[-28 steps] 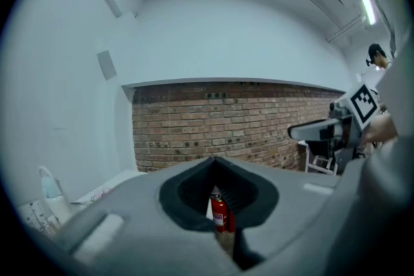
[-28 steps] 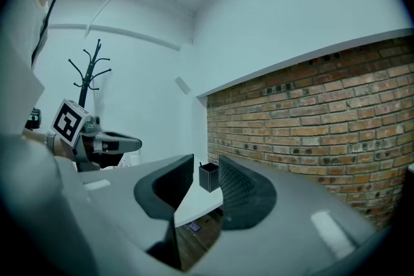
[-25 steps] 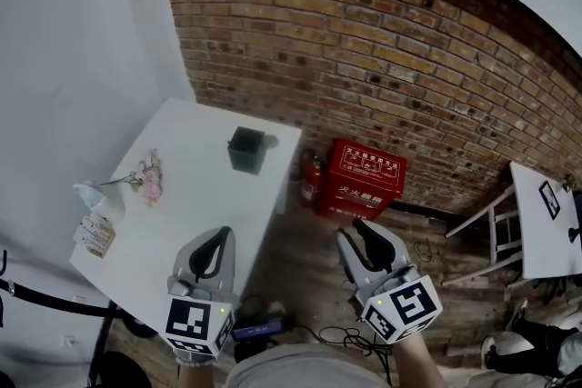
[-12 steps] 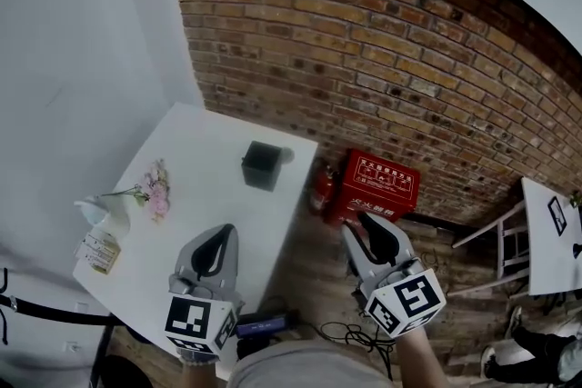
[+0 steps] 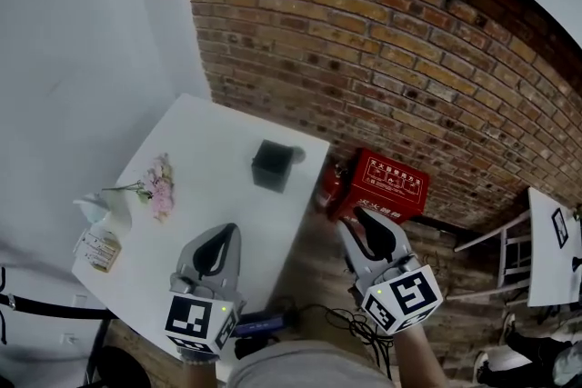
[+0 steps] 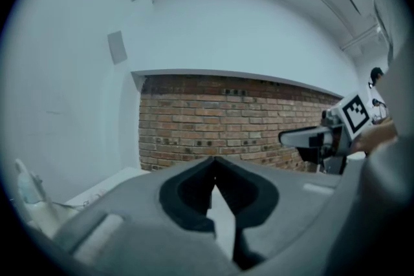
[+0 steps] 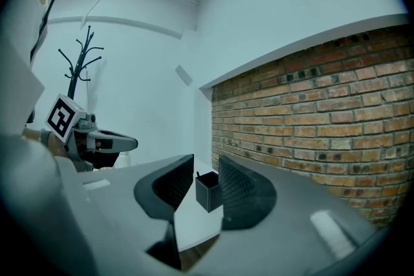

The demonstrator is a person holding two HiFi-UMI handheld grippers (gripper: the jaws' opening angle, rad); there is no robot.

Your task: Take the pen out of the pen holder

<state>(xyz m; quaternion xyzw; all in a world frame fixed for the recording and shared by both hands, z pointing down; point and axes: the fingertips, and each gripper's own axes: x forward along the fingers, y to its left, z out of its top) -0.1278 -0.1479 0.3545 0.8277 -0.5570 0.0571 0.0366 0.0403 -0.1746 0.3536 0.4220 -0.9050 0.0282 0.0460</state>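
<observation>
A black square pen holder [image 5: 271, 165] stands near the far right corner of the white table [image 5: 209, 168]. In the right gripper view the pen holder [image 7: 209, 192] shows between the jaws, far off, with a thin dark pen tip [image 7: 198, 175] rising from it. My left gripper [image 5: 220, 233] hovers over the table's near edge, its jaws shut on nothing, tips touching [image 6: 214, 159]. My right gripper [image 5: 362, 220] hangs over the floor to the right of the table, its jaws open and empty [image 7: 206, 157]. Both grippers are well short of the holder.
Pink flowers [image 5: 158, 187] and a white spray bottle [image 5: 96, 236] lie at the table's left. A red box [image 5: 386, 186] and a fire extinguisher [image 5: 331, 183] stand against the brick wall. Cables [image 5: 336, 319] lie on the floor. A white chair [image 5: 496, 257] is at right.
The view has shifted toward the table: the holder and the table sit further right and nearer in the head view. Both grippers keep their pose, left shut, right open.
</observation>
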